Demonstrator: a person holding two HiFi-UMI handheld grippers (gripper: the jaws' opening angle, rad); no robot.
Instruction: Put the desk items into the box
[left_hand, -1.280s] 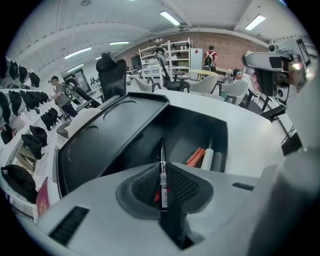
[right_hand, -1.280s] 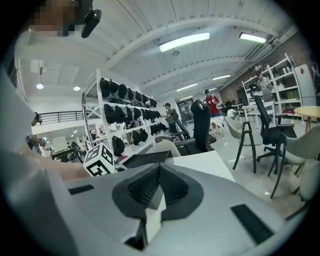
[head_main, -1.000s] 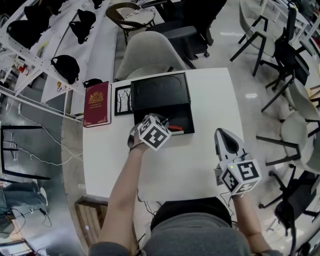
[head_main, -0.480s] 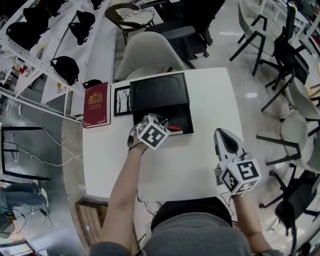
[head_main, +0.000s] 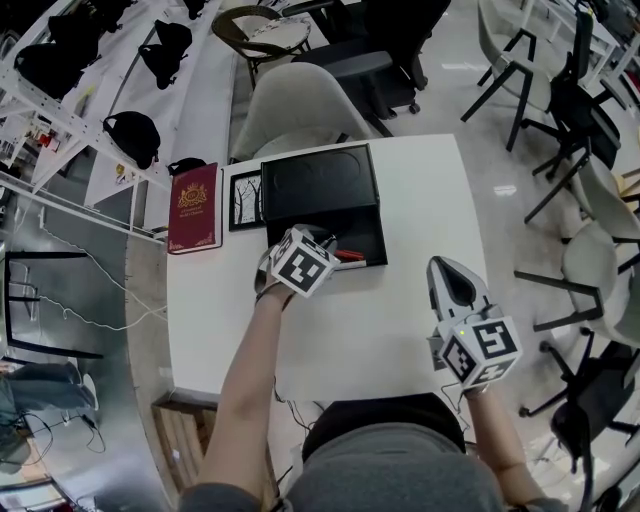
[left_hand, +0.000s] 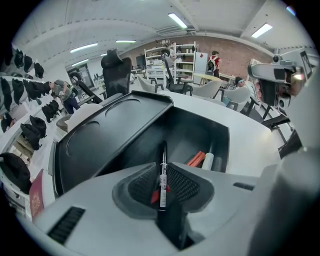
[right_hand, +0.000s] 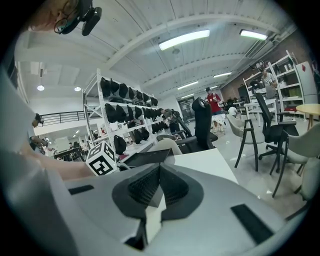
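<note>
The left gripper tips steeply down over the open black box, which sits at the far edge of the white table. Its lid lies flat behind it. Seen along that gripper's jaws, a slim black pen with a white label stands in the narrow gap, one ribbed pad close against each side. Its far end reaches down into the box. The jaws have just been easing apart, yet they are open by little more than the pen's own thickness, and the pen sits in line with them, so it looks gripped rather than loose. Inside the box, near its right wall, lie an orange marker and a white stick-like thing side by side. I cannot tell whether the pen's tip touches the box floor.

The right gripper hovers over the table's near right corner, well apart from the box and pointing only slightly downward. Its jaws are together at the tips, with nothing between them.

A red book lies at the table's left edge. A small framed picture lies between the book and the lid, just beside the lid. Both are outside the box.
</note>
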